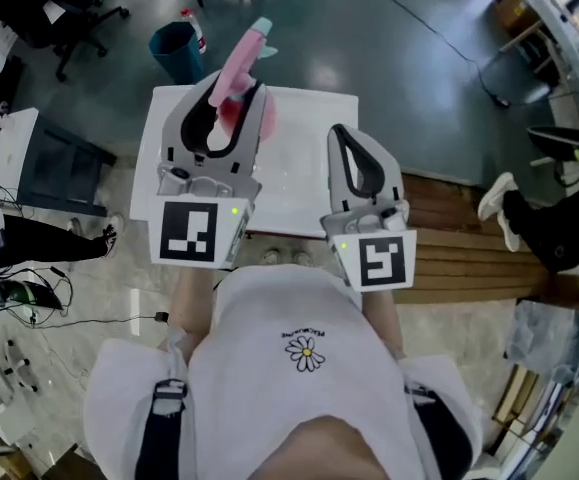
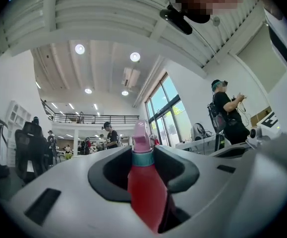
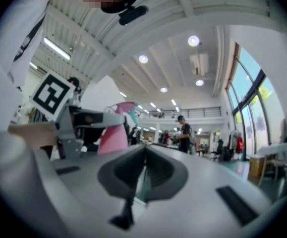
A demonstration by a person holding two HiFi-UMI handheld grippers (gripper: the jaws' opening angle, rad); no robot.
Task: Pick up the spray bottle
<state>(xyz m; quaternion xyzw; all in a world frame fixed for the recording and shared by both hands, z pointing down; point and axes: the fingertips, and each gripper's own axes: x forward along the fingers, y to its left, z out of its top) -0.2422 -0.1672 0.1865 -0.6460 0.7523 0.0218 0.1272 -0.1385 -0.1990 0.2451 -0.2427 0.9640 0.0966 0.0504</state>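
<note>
Table (image 1: pixel 299 148) — white — stands under spray bottle (image 1: pixel 237 68), on teal floor (image 1: pixel 369 68).

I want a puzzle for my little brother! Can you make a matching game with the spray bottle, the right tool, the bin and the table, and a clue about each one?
Things:
1. spray bottle
2. right tool
3. bin
4. table

Clues:
A. blue, standing on the floor
B. white, with a flat top
C. shut, with nothing in it
D. pink, gripped by the left tool

Right pairs: 1-D, 2-C, 3-A, 4-B.
</note>
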